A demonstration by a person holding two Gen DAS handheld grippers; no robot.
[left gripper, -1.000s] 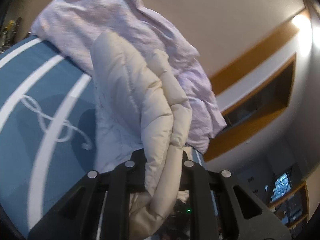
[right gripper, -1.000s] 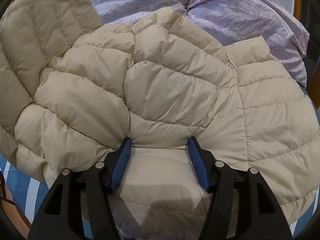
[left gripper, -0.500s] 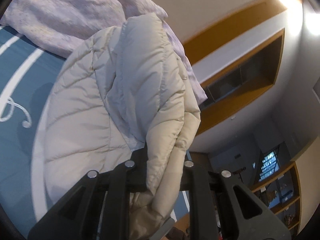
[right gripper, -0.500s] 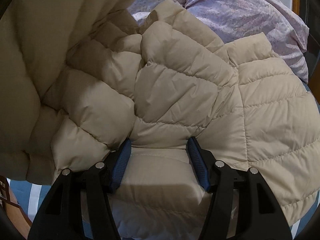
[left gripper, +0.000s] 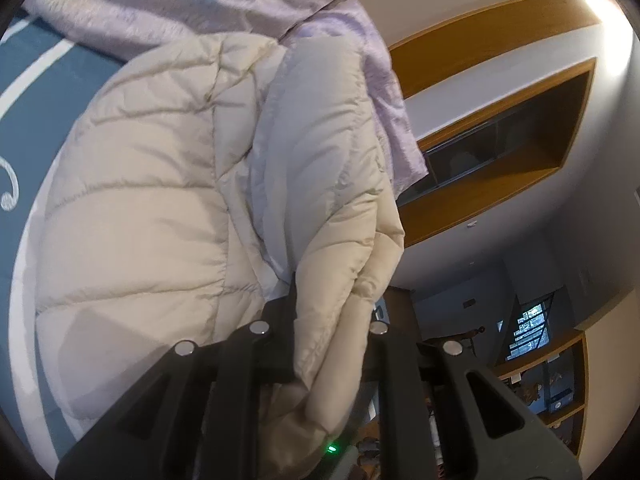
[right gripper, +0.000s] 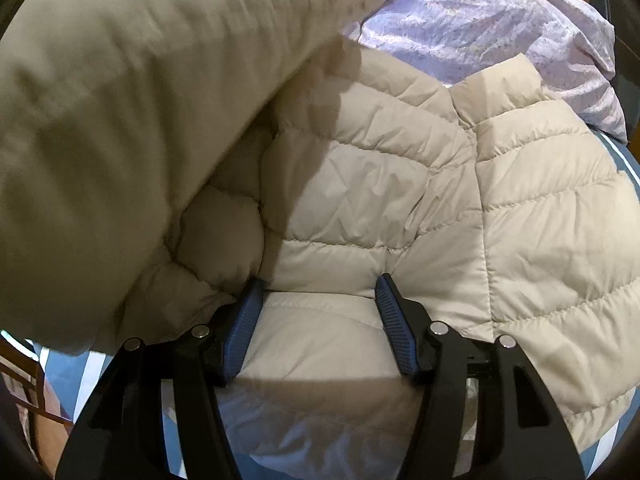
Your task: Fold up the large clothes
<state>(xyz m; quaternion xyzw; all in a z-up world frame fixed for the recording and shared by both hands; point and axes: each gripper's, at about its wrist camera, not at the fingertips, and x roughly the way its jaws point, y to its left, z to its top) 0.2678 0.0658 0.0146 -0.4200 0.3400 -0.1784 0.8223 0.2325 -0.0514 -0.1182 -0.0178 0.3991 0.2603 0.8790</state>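
Note:
A beige quilted puffer jacket [right gripper: 420, 184] lies on a blue striped bed. My left gripper [left gripper: 320, 320] is shut on a thick fold of the jacket [left gripper: 168, 184] and holds it raised above the bed; that lifted part fills the upper left of the right wrist view [right gripper: 132, 92]. My right gripper [right gripper: 318, 300] is open, its blue pads [right gripper: 394, 320] resting on either side of a jacket section near the hem. The fabric hides the left gripper's fingertips.
A crumpled lilac duvet [right gripper: 500, 28] lies behind the jacket, also in the left wrist view [left gripper: 168, 4]. Blue bedcover with white stripes [left gripper: 36, 72] lies under everything. Wooden wall shelving [left gripper: 500, 128] stands beyond the bed. A wooden bed edge [right gripper: 24, 380] shows at lower left.
My left gripper has carried the held jacket fold up and over toward the right, so it now hangs across the right wrist view. The right gripper has stayed in place.

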